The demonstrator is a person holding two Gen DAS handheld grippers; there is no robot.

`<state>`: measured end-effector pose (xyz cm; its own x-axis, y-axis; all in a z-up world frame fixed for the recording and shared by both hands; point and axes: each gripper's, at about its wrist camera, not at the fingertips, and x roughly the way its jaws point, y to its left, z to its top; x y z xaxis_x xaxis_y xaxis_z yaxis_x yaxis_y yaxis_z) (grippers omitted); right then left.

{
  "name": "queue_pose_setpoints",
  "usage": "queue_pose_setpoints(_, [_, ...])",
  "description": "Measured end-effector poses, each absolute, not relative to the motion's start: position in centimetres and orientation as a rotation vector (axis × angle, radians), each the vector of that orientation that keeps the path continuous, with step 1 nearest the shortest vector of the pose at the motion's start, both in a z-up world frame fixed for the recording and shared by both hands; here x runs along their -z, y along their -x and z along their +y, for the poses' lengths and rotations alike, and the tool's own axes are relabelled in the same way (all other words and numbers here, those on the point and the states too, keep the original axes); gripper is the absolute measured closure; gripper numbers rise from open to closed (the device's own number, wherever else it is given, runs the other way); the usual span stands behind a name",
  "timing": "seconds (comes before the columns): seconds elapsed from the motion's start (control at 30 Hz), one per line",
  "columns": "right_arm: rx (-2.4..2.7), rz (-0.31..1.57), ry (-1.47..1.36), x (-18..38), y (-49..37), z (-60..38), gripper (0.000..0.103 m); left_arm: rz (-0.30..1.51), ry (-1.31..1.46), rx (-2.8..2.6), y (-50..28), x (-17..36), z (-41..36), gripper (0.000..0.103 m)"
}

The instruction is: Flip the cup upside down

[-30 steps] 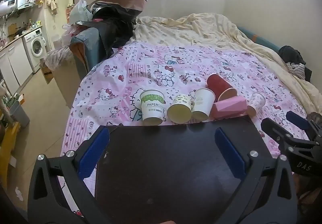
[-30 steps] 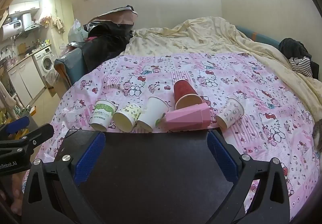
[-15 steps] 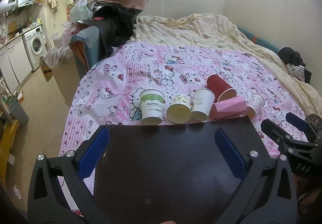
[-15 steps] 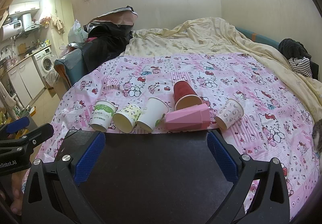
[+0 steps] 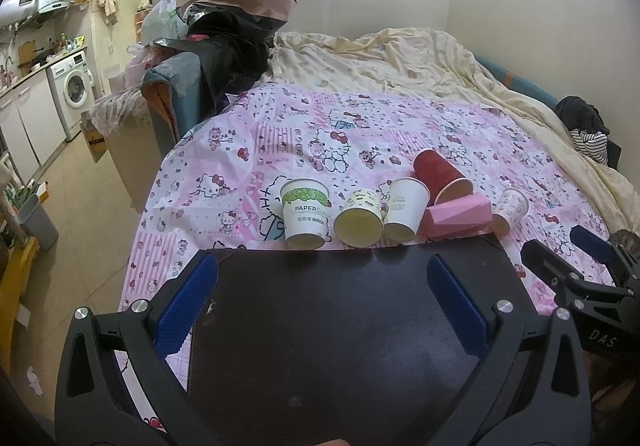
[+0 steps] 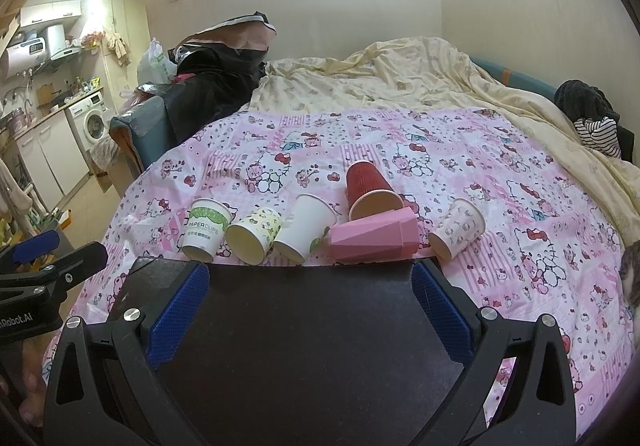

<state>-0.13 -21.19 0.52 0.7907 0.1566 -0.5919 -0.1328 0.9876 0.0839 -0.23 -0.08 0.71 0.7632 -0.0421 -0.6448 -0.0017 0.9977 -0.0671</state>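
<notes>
Grippers: we see left gripper (image 5: 322, 302) and right gripper (image 6: 310, 310) both spread wide, empty, over dark board (image 6: 304, 326) | cups just past board's far edge on pink Hello Kitty sheet (image 6: 460, 149), all on their sides: PAPERCUPS cup (image 6: 205, 228), yellow cup (image 6: 254, 234), white cup (image 6: 306, 226), pink faceted cup (image 6: 374, 240), patterned cup (image 6: 458, 228), red cup (image 6: 370, 189) behind | cream blanket (image 6: 400, 73) farthest

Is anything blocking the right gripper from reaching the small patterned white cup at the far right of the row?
Nothing visible. The right gripper is open over the dark board, and the small patterned white cup lies apart from the pink faceted cup.
</notes>
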Motion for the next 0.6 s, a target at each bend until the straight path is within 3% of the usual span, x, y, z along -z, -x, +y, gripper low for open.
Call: queue_pose_setpoints(0.6, [-0.158, 0.643, -0.043, -0.38, 0.14, -21.21, 0.0, 0.704, 0.068, 0.018, 0.31, -0.57, 0.18, 0.0])
